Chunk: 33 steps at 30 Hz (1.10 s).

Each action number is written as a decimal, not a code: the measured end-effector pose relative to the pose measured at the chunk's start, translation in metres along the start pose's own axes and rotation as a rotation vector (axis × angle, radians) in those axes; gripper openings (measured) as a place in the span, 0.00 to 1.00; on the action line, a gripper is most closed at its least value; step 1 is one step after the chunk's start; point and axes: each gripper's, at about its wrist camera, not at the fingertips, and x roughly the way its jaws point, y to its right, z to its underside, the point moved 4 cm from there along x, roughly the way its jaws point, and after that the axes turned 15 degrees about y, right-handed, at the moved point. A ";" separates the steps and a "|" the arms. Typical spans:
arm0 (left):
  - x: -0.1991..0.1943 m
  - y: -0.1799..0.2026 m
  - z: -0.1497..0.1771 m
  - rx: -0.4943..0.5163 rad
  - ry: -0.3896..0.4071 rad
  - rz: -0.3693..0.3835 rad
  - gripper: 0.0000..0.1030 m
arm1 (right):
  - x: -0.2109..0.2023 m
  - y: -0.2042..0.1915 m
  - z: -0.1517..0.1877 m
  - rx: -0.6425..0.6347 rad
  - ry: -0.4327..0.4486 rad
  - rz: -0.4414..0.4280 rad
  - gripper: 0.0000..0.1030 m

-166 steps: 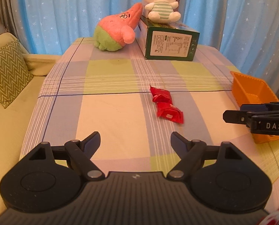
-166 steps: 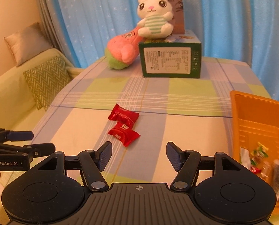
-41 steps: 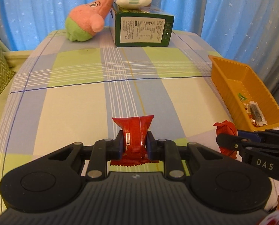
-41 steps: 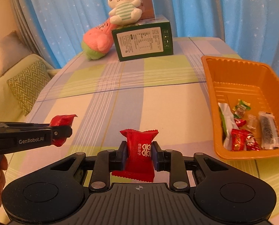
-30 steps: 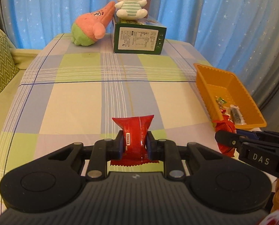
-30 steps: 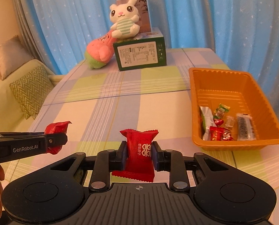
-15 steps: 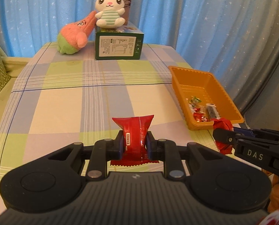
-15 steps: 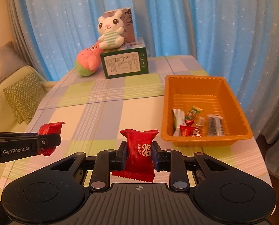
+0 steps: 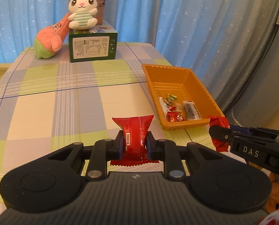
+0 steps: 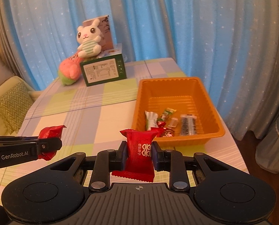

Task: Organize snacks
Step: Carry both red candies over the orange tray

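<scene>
Tongs on both sides are clamped: left gripper (image 9: pixel 133 146) pinches one red snack packet (image 9: pixel 133 136), right gripper (image 10: pixel 138 154) another red packet (image 10: pixel 139 150). Both hang above the checked tablecloth (image 10: pixel 94 116), just short of the orange tray (image 10: pixel 177 86) of wrapped sweets.

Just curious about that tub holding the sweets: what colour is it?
Orange. The tub shows best in the right wrist view.

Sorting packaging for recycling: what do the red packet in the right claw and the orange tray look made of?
Red packet: seemingly thin plastic or foil film, slightly glossy, with creases and serrated sealed ends. Orange tray: likely thin moulded plastic, given its ribbed floor, rounded rim and mild sheen.
</scene>
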 end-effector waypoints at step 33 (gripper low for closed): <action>0.071 0.073 -0.011 0.041 -0.035 0.115 0.20 | 0.023 0.080 -0.009 0.030 -0.008 0.104 0.27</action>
